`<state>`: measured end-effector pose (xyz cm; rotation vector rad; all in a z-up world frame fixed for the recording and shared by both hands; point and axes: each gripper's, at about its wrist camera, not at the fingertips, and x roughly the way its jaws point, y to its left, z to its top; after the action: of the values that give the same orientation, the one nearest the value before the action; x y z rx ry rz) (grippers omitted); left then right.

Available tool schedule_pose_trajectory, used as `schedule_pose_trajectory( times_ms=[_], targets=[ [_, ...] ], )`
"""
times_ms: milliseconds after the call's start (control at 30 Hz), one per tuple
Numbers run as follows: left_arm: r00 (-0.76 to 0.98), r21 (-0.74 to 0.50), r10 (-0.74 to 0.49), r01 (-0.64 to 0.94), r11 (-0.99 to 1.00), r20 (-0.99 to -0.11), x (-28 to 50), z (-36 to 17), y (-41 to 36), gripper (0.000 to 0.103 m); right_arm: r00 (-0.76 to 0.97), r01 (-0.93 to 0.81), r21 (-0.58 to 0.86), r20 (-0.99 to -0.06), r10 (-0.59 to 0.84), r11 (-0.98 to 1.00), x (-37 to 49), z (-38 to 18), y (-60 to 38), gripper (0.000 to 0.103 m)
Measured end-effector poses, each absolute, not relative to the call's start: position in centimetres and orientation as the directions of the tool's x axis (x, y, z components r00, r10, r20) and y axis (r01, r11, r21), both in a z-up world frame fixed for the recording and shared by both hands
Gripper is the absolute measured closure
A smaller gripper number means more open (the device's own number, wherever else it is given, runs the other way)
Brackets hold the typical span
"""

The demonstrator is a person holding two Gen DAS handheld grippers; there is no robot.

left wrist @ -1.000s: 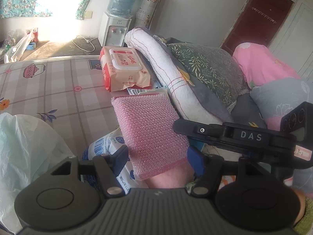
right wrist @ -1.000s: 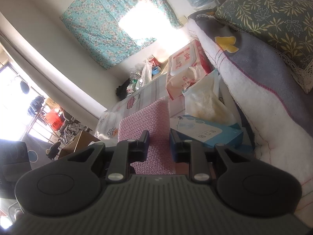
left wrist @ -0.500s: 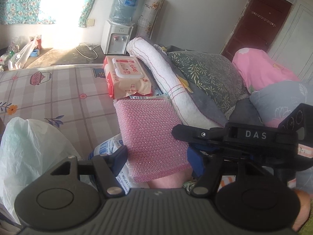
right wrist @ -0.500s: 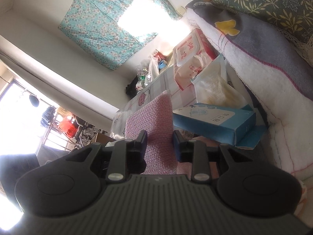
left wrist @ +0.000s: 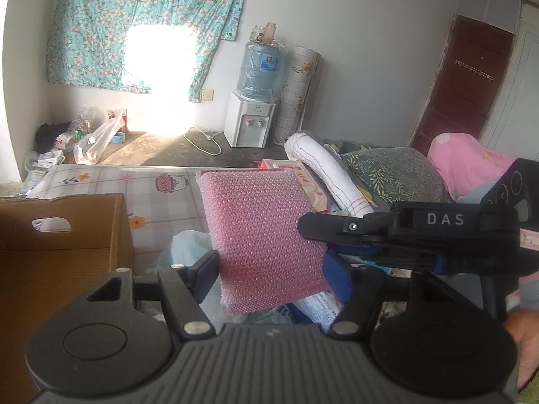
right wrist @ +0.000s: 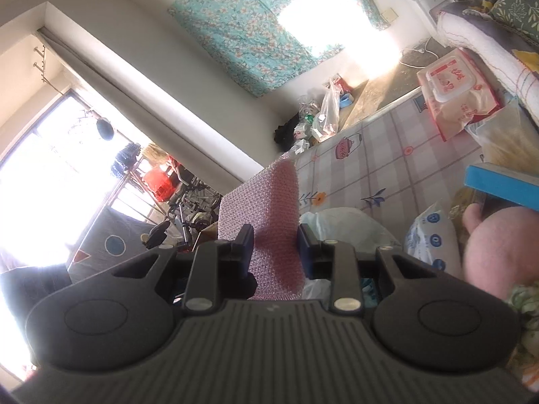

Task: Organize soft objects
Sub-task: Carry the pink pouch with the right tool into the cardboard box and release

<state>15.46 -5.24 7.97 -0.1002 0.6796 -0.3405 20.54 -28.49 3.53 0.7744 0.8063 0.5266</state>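
Observation:
A pink knobbly sponge pad (left wrist: 262, 235) is held up in the air above the bed. My left gripper (left wrist: 273, 269) is shut on its two side edges. My right gripper (right wrist: 274, 239) is shut on the same pad (right wrist: 266, 208), clamping its faces from the right, and shows in the left wrist view (left wrist: 313, 227) as a black body marked DAS. An open cardboard box (left wrist: 57, 249) stands at the left, just beside the pad.
On the checked bedsheet (left wrist: 151, 188) lie a pack of wet wipes (right wrist: 454, 91), a blue carton (right wrist: 502, 185), plastic bags (right wrist: 347, 225) and a white rolled towel (left wrist: 330, 175). Pillows (left wrist: 394, 175) are piled at the right. A water dispenser (left wrist: 251, 121) stands by the far wall.
Both grippers lifted the pink pad up and to the left, away from the pile. The cardboard box has come into the left wrist view.

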Motion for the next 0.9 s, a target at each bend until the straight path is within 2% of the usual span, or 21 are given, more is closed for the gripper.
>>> schedule_pose_trajectory(
  times_ms=[233,433,667,900],
  targets=[
    [0.759,-0.196,-0.208,0.108,0.975,-0.617,14.8,8.1,4.3,0.035,0.484,-0.216,0.786,-0.430,0.763,0.580,22.1,5.3,-17.1,0.075],
    [0.697,-0.237,-0.186,0.023,0.971,-0.693,17.7,5.2,10.1,0.035,0.419,-0.233,0.746,-0.502,0.757,0.624,23.5,4.3,-9.2,0.074],
    [0.622,-0.185,-0.138,-0.011,0.983,-0.770,22.0,0.7,11.5,0.035,0.400,-0.222,0.645,-0.624,0.672,0.731,26.2,1.2,-4.6,0.074],
    [0.521,-0.140,-0.093,-0.052,0.989,-0.848,23.6,-2.9,12.4,0.037,0.432,-0.240,0.616,-0.624,0.651,0.750,26.1,1.3,-5.4,0.074]
  ],
)
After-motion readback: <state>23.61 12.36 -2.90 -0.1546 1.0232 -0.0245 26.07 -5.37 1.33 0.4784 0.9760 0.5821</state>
